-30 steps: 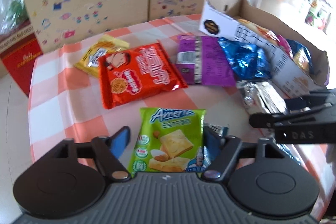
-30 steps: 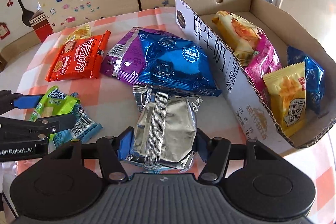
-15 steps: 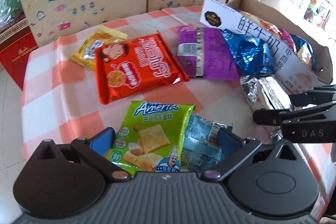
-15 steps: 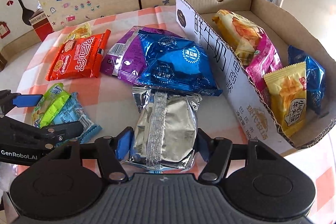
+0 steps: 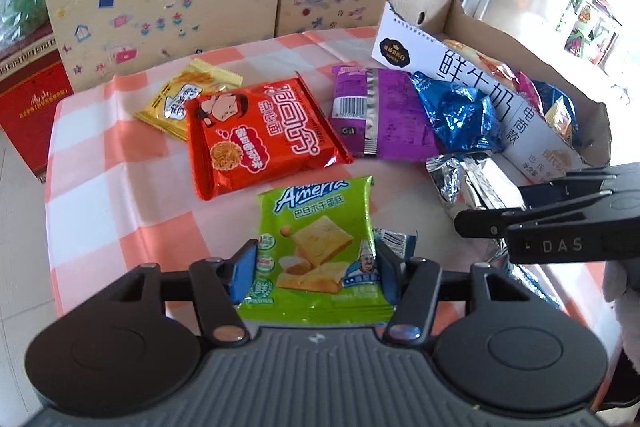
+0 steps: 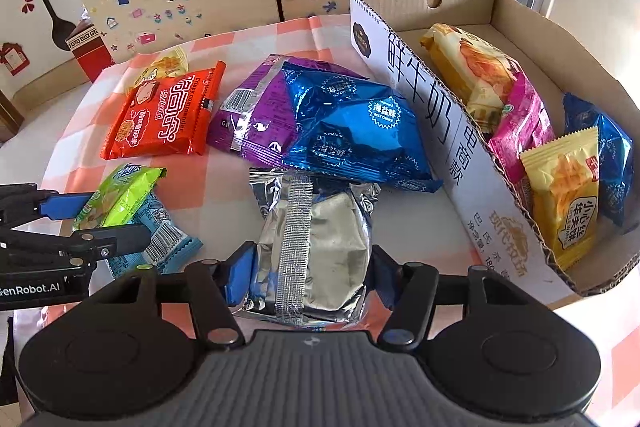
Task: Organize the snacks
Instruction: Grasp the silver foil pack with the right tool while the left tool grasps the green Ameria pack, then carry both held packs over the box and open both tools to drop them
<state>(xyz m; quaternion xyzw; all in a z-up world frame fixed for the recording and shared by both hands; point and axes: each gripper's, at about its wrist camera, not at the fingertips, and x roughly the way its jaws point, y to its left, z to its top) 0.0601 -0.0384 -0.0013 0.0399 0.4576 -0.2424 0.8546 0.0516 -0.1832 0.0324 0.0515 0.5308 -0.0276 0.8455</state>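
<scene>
The box point(image 6: 472, 187) takes up the right of the bench point(image 5: 120, 195) and already holds a pink pack point(image 6: 516, 119), a yellow pack point(image 6: 560, 195) and a blue one point(image 6: 612, 155). Left of the box, touching its white wall, a blue bag point(image 6: 352, 131) overlaps a purple bag point(image 6: 252, 115); further left lies a red noodle pack point(image 6: 164, 115) half covering a small yellow pack point(image 5: 184, 99). The silver pack point(image 6: 316, 239) lies in front of the blue bag, close to the box wall, with the right tongs point(image 6: 310, 273) narrowed onto its near end, pads touching both sides. The green pack point(image 5: 316, 243) sits well left of the box, gripped at its sides by the left tongs point(image 5: 316, 273), also narrow; a light-blue pack point(image 6: 160, 239) lies partly under it. Risks, as I judge them: the foil is slick and puffy, so a grip this near one end could let the silver pack droop and catch the box wall, or drag the blue bag whose edge rests on it; the green pack could pull the light-blue one along, or buckle and slip out. Both tongs are held low and close to level over the bench, pointing away from the person, side by side, the left one further from the box.
</scene>
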